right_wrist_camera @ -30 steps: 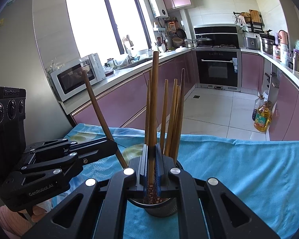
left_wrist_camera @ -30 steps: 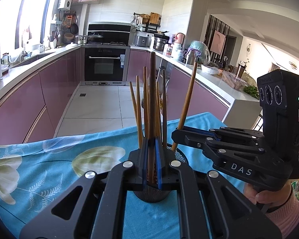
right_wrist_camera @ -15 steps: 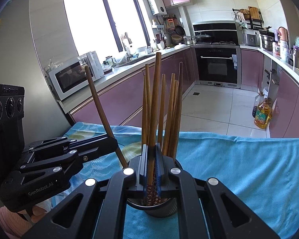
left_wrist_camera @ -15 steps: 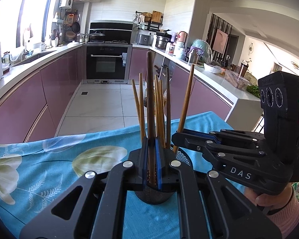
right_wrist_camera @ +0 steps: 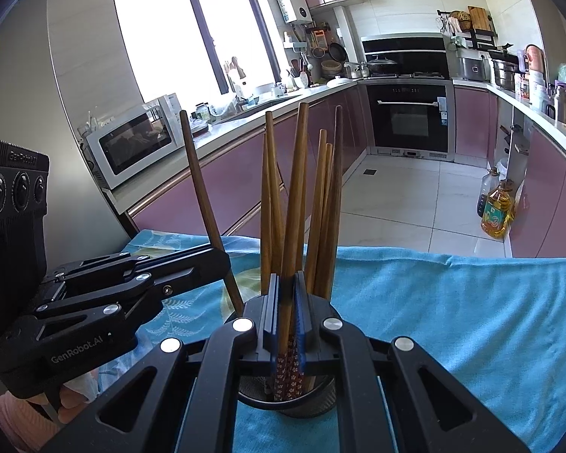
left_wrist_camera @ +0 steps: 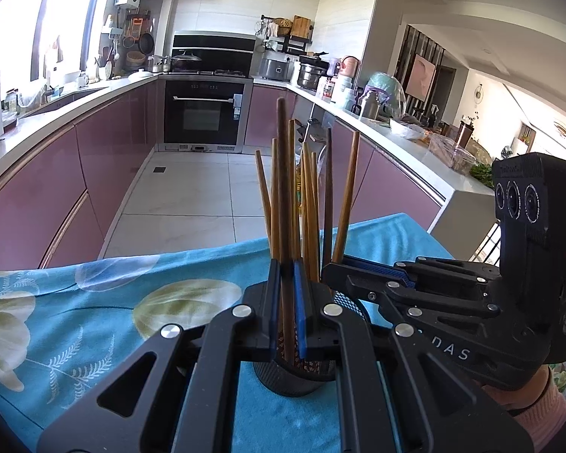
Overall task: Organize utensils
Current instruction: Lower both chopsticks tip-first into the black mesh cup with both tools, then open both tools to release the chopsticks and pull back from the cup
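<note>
A black mesh utensil holder (left_wrist_camera: pixel 294 379) (right_wrist_camera: pixel 286 400) stands on a blue cloth and holds several wooden chopsticks (left_wrist_camera: pixel 309 204) (right_wrist_camera: pixel 320 204). My left gripper (left_wrist_camera: pixel 284 309) is shut on one dark chopstick (left_wrist_camera: pixel 283 173) that stands upright in the holder. In the right wrist view the left gripper (right_wrist_camera: pixel 217 260) reaches in from the left with that chopstick (right_wrist_camera: pixel 200 188). My right gripper (right_wrist_camera: pixel 286 317) is shut on another chopstick (right_wrist_camera: pixel 298 173) in the holder. In the left wrist view the right gripper (left_wrist_camera: pixel 334 270) comes in from the right holding its chopstick (left_wrist_camera: pixel 345 196).
The blue floral cloth (left_wrist_camera: pixel 94 302) (right_wrist_camera: pixel 452 321) covers the table, whose far edge drops to the kitchen floor. Pink cabinets and counters run along both sides, with an oven (left_wrist_camera: pixel 203 113) at the back. A microwave (right_wrist_camera: pixel 132 143) sits on the left counter.
Both held chopsticks have sunk lower into the holder; their tops now stand closer to the other chopsticks. Both grippers have stayed shut.
</note>
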Demonstrator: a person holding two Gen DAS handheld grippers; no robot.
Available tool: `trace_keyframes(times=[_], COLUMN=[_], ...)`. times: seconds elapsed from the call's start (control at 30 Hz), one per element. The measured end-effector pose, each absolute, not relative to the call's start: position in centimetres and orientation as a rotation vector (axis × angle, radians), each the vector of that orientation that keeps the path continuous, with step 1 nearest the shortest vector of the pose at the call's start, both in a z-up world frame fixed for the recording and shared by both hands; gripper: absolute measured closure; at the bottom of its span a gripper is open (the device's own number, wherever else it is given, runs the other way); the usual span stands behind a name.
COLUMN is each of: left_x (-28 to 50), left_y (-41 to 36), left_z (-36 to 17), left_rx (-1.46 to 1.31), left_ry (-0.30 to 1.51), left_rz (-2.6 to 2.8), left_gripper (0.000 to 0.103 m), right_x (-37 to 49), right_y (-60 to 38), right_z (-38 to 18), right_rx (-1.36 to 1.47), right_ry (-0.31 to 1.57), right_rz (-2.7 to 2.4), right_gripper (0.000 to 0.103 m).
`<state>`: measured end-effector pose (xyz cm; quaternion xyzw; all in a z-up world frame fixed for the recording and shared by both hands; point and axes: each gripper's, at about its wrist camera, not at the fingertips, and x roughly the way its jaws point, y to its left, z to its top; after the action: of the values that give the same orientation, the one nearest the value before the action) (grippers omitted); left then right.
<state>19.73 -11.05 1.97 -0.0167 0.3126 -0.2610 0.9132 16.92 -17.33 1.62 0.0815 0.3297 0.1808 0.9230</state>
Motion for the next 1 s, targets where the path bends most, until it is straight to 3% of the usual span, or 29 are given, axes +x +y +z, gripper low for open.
trace_keyframes(times=[1.0], left_x=[21.6], left_y=[-11.9], left_z=[0.2], left_rx=[-0.027], left_ry=[0.692], left_rz=[-0.52], left_gripper=[0.095], right_x=[17.8], right_y=[-17.3], right_z=[1.1], right_rx=[0.169], right_ry=[0.687], right_rz=[0.359], right_gripper=[0.096])
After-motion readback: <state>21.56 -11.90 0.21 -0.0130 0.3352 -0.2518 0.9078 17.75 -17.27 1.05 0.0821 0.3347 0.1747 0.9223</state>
